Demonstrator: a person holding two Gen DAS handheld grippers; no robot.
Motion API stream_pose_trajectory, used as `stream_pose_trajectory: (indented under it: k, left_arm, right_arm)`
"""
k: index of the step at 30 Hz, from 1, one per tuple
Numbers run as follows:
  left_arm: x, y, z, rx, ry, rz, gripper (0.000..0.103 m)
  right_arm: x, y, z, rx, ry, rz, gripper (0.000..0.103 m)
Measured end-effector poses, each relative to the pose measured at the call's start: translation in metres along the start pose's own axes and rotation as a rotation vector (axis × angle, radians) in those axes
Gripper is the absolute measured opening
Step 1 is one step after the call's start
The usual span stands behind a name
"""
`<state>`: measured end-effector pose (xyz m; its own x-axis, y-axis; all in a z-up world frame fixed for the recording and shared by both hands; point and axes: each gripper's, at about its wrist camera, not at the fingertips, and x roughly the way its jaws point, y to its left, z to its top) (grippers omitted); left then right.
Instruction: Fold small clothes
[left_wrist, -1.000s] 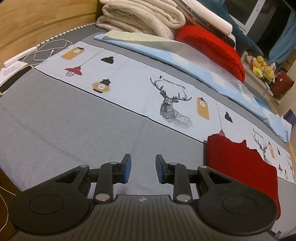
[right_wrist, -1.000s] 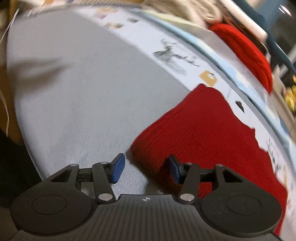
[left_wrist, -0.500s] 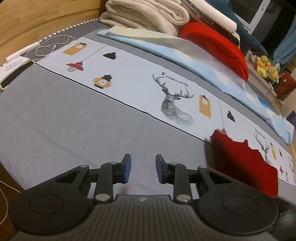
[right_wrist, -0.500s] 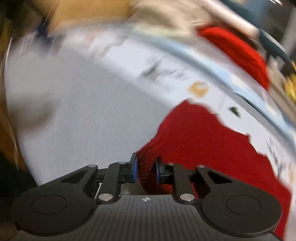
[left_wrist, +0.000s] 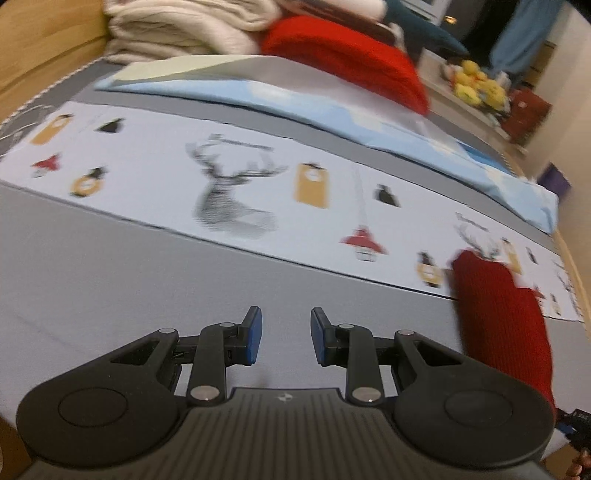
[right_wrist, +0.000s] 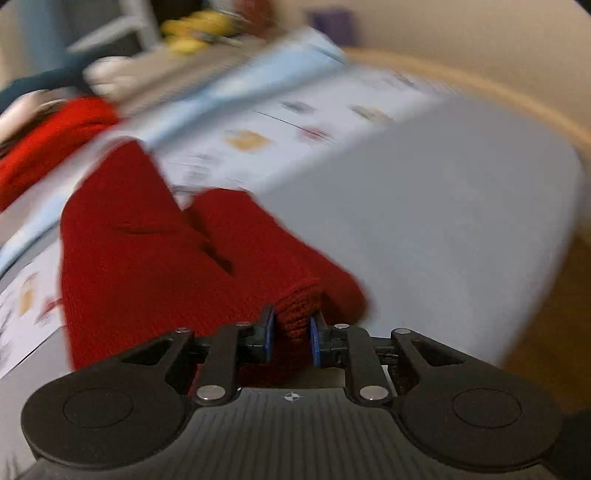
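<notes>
A red knit garment (right_wrist: 147, 258) lies partly on the grey bed sheet (right_wrist: 443, 221), folded into thick layers. My right gripper (right_wrist: 291, 339) pinches a bunched edge of it between its blue pads, and the jaws are opening slightly with the knit still between them. The right wrist view is blurred by motion. In the left wrist view the same red garment (left_wrist: 506, 332) hangs at the far right. My left gripper (left_wrist: 286, 339) stands open over bare grey sheet (left_wrist: 147, 277), well left of the garment, with nothing between its fingers.
A pale band printed with deer and lanterns (left_wrist: 229, 192) crosses the bed. Behind it are a light blue cover (left_wrist: 332, 110), a red cushion (left_wrist: 351, 59) and folded cream blankets (left_wrist: 184, 29). Yellow toys (left_wrist: 476, 85) sit beyond. The bed edge drops to wooden floor (right_wrist: 546, 332).
The right gripper closed on the garment's edge, then rolled and swung it off to the right. The left gripper slid right across the sheet, still open.
</notes>
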<state>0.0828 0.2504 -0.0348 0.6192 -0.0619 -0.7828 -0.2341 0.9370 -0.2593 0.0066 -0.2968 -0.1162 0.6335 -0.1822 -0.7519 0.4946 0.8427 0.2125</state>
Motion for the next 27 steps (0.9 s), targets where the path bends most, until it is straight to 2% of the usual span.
stream_pose_trajectory:
  k: [1,2,5,8,10,12,15,17,18,19,20,21,22,25,26,27]
  left_arm:
    - [0.005,-0.012,0.0,0.011,0.002,-0.01,0.032]
    - [0.009,-0.025,0.0,0.024,0.005,-0.021,0.032]
    - [0.022,-0.06,-0.003,0.06,0.017,-0.05,0.032]
    - [0.032,-0.083,-0.006,0.089,0.027,-0.068,0.032]
    - [0.039,-0.094,-0.008,0.107,0.039,-0.071,0.032]
    - [0.043,-0.1,-0.011,0.118,0.046,-0.07,0.032]
    - [0.05,-0.104,-0.013,0.127,0.062,-0.059,0.032]
    - [0.054,-0.107,-0.013,0.133,0.069,-0.054,0.032]
    - [0.055,-0.109,-0.013,0.137,0.072,-0.053,0.032]
    - [0.058,-0.111,-0.013,0.141,0.074,-0.054,0.032]
    - [0.06,-0.114,-0.012,0.144,0.077,-0.057,0.032]
    - [0.063,-0.118,-0.011,0.148,0.08,-0.063,0.032]
    - [0.067,-0.123,-0.011,0.151,0.083,-0.071,0.032]
    - [0.075,-0.143,-0.013,0.145,0.091,-0.129,0.032]
    - [0.078,-0.151,-0.015,0.145,0.098,-0.162,0.032]
    - [0.081,-0.161,-0.017,0.147,0.106,-0.2,0.034]
  right_arm:
    - [0.002,-0.012,0.003,0.042,0.03,0.003,0.031]
    - [0.002,-0.021,0.009,0.073,0.047,0.015,0.035]
    - [-0.02,-0.026,0.028,0.028,-0.039,0.003,0.041]
    - [-0.021,-0.018,0.056,-0.021,-0.056,0.139,0.046]
    - [-0.009,-0.007,0.071,-0.095,-0.017,0.248,0.062]
    - [0.008,0.01,0.078,-0.177,0.039,0.337,0.068]
    - [0.046,0.035,0.081,-0.244,0.125,0.382,0.068]
    - [0.072,0.038,0.08,-0.198,0.195,0.401,0.067]
    - [0.085,0.037,0.076,-0.169,0.235,0.416,0.062]
    - [0.091,0.038,0.072,-0.155,0.272,0.426,0.047]
    - [0.095,0.043,0.07,-0.146,0.301,0.427,0.042]
    - [0.091,0.046,0.073,-0.157,0.274,0.439,0.032]
    - [0.081,0.049,0.077,-0.18,0.23,0.466,0.029]
    - [0.051,0.039,0.089,-0.18,0.036,0.529,0.028]
    - [0.044,0.033,0.091,-0.185,-0.01,0.509,0.028]
    - [0.047,0.029,0.091,-0.213,-0.025,0.427,0.028]
